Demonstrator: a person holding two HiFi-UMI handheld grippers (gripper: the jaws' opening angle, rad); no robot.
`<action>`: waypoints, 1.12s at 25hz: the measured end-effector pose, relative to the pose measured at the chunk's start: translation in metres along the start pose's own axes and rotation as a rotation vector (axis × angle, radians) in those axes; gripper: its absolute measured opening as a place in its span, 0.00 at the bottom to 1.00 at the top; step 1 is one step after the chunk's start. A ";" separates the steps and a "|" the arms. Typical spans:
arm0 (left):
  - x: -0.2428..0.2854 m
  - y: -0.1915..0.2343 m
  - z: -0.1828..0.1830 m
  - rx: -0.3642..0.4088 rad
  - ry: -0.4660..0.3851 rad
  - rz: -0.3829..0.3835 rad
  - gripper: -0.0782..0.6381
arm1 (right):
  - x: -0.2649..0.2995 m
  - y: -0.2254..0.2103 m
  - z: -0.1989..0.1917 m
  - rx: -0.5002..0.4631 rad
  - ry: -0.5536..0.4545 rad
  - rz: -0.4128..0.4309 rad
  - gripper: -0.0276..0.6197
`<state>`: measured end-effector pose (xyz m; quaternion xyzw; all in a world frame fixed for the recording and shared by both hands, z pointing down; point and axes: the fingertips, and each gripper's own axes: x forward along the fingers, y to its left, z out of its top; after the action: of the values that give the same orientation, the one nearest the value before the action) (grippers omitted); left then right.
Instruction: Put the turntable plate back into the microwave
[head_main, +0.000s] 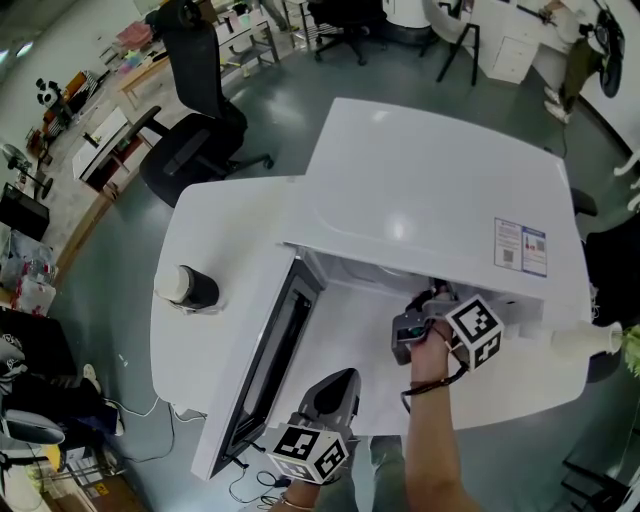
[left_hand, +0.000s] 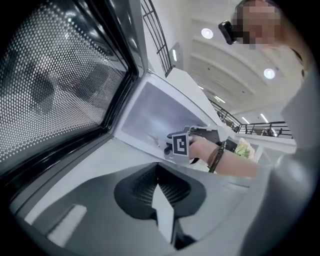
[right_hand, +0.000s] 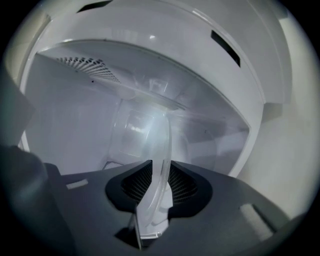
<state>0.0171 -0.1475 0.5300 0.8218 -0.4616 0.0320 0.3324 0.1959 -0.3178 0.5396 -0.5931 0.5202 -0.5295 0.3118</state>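
Glass turntable plate (right_hand: 152, 140), clamped in right hand-held gripper (right_hand: 156, 186), inside microwave (head_main: 430, 190); left hand-held gripper (left_hand: 161, 192) closed

- The microwave's open door (head_main: 270, 365) runs down the lower left of the head view and walls off that side of the cavity mouth.
- The left gripper (head_main: 343, 382), jaws together, sits just beside the door's inner face.
- The right gripper (right_hand: 156, 187) holds the glass turntable plate (right_hand: 156, 145) on edge in mid-opening, with bare cavity on either side.
- The vent grille (right_hand: 85, 65) lies on the ceiling, upper left.
- On the table (head_main: 180, 350), a lidded cup (head_main: 188, 288) stands left, apart from the door.
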 end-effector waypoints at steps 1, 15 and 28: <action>-0.001 -0.001 0.000 0.001 -0.002 -0.002 0.11 | 0.000 -0.001 -0.001 -0.002 0.010 -0.008 0.17; -0.011 -0.006 0.003 -0.011 -0.025 -0.014 0.11 | -0.010 0.002 -0.013 -0.071 0.125 -0.076 0.20; -0.023 -0.012 0.000 -0.014 -0.037 -0.032 0.11 | -0.025 -0.012 -0.019 -0.048 0.164 -0.117 0.21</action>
<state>0.0137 -0.1266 0.5152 0.8272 -0.4549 0.0083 0.3298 0.1840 -0.2877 0.5473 -0.5844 0.5209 -0.5811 0.2223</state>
